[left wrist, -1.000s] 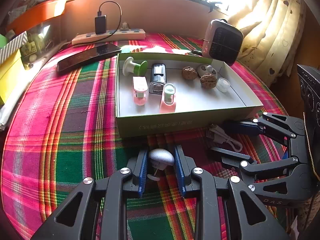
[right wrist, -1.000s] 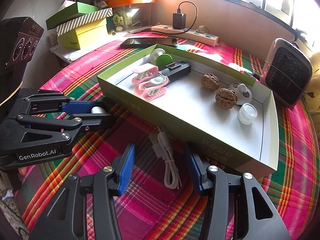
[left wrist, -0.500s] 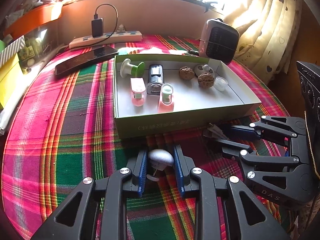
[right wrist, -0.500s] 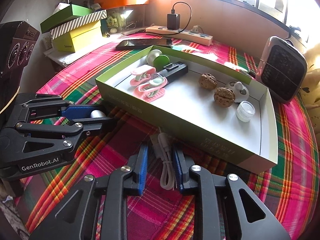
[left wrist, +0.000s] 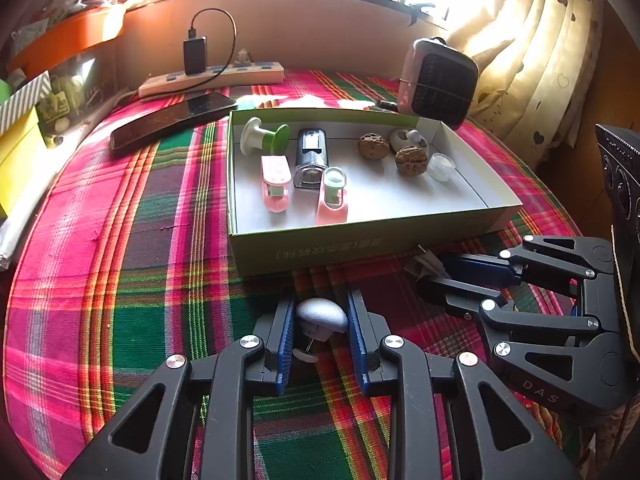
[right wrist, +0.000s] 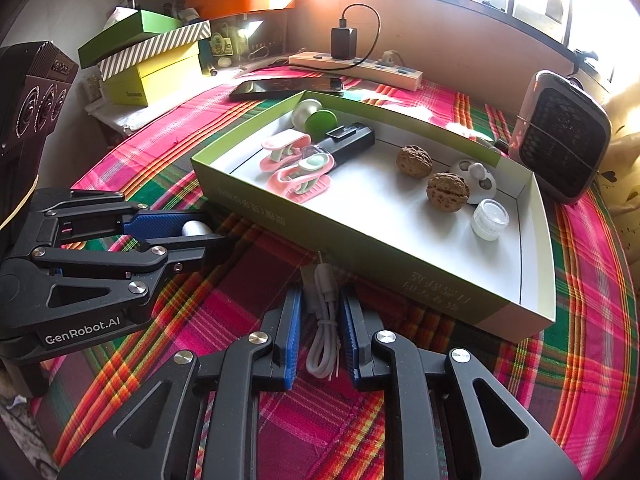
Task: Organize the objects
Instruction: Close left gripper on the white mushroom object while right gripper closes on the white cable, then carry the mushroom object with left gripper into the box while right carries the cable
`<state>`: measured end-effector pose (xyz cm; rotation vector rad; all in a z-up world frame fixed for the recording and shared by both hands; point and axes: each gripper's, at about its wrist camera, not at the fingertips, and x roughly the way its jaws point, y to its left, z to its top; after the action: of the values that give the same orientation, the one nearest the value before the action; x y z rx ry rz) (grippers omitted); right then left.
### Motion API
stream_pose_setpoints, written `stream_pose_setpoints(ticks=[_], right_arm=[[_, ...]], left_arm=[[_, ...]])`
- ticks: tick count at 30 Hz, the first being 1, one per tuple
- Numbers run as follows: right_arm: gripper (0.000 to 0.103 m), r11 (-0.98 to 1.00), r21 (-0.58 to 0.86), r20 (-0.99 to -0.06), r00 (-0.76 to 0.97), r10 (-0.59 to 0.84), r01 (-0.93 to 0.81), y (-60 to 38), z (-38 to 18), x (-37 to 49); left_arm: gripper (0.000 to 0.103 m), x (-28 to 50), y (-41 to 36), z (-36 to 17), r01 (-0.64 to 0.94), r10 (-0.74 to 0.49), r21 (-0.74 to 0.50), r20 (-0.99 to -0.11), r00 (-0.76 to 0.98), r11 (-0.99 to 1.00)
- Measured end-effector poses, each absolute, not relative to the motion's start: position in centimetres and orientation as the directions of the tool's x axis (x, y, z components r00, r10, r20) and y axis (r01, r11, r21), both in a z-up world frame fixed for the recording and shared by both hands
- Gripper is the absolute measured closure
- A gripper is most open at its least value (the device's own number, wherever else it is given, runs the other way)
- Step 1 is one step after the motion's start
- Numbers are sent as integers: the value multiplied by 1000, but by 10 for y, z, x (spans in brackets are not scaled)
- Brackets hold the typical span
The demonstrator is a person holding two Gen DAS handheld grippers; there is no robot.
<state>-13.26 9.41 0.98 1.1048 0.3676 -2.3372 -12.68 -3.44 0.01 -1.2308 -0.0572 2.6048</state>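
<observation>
step: gripping items beside box (right wrist: 304, 224) | left tool (left wrist: 320, 322) pinching knob (left wrist: 322, 312) | right tool (right wrist: 320, 332) pinching cable (right wrist: 325, 320) | next: lifting both into box

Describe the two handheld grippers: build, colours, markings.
Both match: black plastic linkage frames with triangular cut-outs, silver round pivot pins, blue ribbed pads. The left gripper reads "GenRobot.AI" in white on its side, with a black ribbed camera block behind it. The right gripper shows white "DAS" lettering. No cables or sleeves visible.
</observation>
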Motion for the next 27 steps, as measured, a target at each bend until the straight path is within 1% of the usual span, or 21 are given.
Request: stream_pose_setpoints(ticks=[17,27], right_arm=[[83,-824,19,-771,-516,-373,567,97,12,-127],[83,-831,46,-747,-533,-397,554,105,22,-124]], left_arm=[[80,-124,-35,2,-220,261,-158,-758,-598,-963],[80,-119,-33,11,-228,267,-158,-747,-608,-961]])
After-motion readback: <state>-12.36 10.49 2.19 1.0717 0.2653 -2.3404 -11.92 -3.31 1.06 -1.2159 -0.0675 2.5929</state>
